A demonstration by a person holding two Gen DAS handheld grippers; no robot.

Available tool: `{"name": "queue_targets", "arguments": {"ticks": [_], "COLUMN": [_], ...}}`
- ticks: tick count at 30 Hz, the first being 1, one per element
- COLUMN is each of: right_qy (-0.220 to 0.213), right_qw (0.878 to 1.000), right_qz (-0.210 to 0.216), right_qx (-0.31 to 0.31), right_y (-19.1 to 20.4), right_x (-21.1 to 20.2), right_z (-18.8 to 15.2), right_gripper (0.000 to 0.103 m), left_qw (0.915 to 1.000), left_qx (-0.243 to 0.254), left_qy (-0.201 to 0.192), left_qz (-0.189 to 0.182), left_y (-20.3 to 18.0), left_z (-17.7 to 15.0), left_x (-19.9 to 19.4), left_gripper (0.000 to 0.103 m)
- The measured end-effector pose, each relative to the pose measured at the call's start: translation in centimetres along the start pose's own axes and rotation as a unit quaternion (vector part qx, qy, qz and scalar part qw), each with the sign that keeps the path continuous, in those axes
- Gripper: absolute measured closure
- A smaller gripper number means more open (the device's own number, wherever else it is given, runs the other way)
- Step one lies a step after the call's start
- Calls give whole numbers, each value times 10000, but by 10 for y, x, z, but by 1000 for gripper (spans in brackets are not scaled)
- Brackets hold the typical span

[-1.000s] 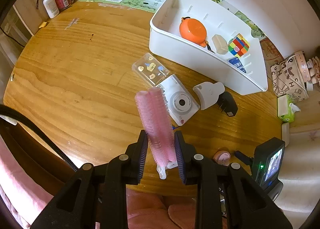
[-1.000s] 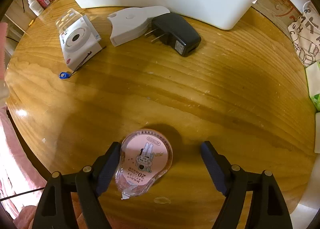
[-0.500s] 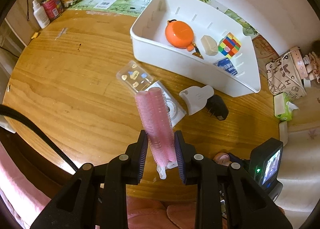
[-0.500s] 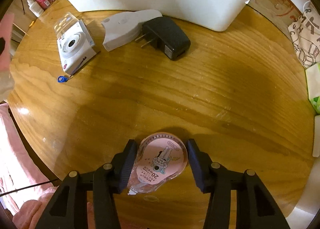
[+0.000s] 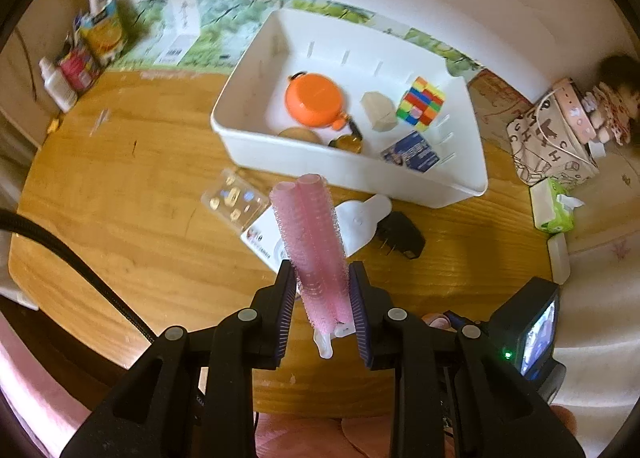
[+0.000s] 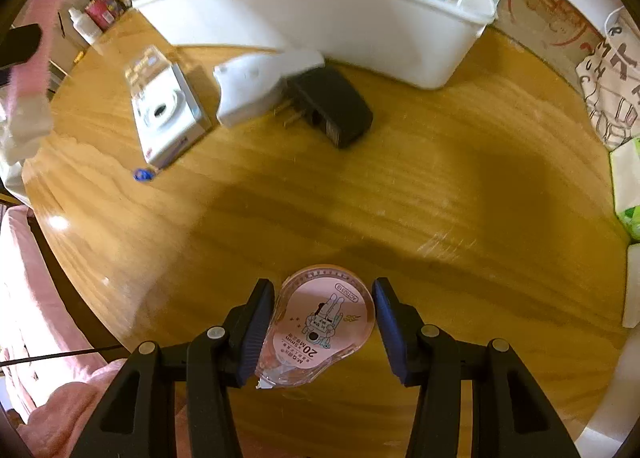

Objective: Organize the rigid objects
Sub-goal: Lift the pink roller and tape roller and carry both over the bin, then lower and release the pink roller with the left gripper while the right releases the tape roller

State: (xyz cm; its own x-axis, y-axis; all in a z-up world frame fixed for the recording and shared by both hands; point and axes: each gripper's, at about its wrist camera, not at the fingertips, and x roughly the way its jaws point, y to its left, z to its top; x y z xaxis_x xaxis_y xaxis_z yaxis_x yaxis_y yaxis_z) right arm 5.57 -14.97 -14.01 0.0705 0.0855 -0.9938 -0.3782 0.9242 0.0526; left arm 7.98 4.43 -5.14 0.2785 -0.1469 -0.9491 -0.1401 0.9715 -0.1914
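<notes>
At twelve o'clock in the left view, the bin (image 5: 256,97) shows contents hidden from the right view; left gripper (image 5: 322,314) clamps pink rollers (image 5: 310,242), right gripper (image 6: 323,328) clasps the tape dispenser (image 6: 322,328).

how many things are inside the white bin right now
6 show: orange round case at left, cream block at middle, Rubik's cube at right, blue card, tan disc and amber piece by the near wall of the white bin, which may hide more.
</notes>
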Motion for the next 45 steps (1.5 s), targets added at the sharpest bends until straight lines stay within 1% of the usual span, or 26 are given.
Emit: {"name": "queue_targets", "arguments": {"ticks": [7,8,11,14,20,24,29,32,39,41,45], "right_qy": [-500,-569,-826,-1018,-1456,-1828,-2368,-2573,-3010,-3109,-3192], "right_qw": [9987,9984,9966,9948,9892,9829,9712,9659,9526,9493,9460], "right_qz": [0,-7,-34,-53,-138,-167,-245,-270,-323,-328,-295], "right_qx": [-17,-18,-27,0,109,152,108,114,295,340,473], "right_y": [-9,-5,-6,1,-4,-6,-5,-4,-13,-17,-26], "right_x": [-42,-49,-68,-77,-97,-108,-112,-108,-95,-89,-76], "right_z": [20,23,38,48,72,91,107,116,132,136,143], "right_gripper": [52,52,52,52,52,52,52,52,52,52,52], "left_qw": [9990,9987,9975,9962,9930,9906,9865,9835,9723,9698,9675], "left_qx": [394,448,589,714,910,991,1100,1167,1467,1530,1534], "left_qy": [-219,-260,-379,-490,-742,-909,-1157,-1310,-1700,-1749,-1786], "left_qz": [-9,-10,-34,-48,-143,-248,-373,-439,-654,-736,-920], "left_y": [-16,-19,-25,-29,-34,-35,-34,-33,-34,-34,-34], "left_z": [17,20,29,39,59,72,86,93,103,105,110], "left_x": [-10,-11,-16,-20,-26,-26,-22,-17,3,10,23], "left_gripper": [74,74,74,74,74,74,74,74,74,74,74]}}
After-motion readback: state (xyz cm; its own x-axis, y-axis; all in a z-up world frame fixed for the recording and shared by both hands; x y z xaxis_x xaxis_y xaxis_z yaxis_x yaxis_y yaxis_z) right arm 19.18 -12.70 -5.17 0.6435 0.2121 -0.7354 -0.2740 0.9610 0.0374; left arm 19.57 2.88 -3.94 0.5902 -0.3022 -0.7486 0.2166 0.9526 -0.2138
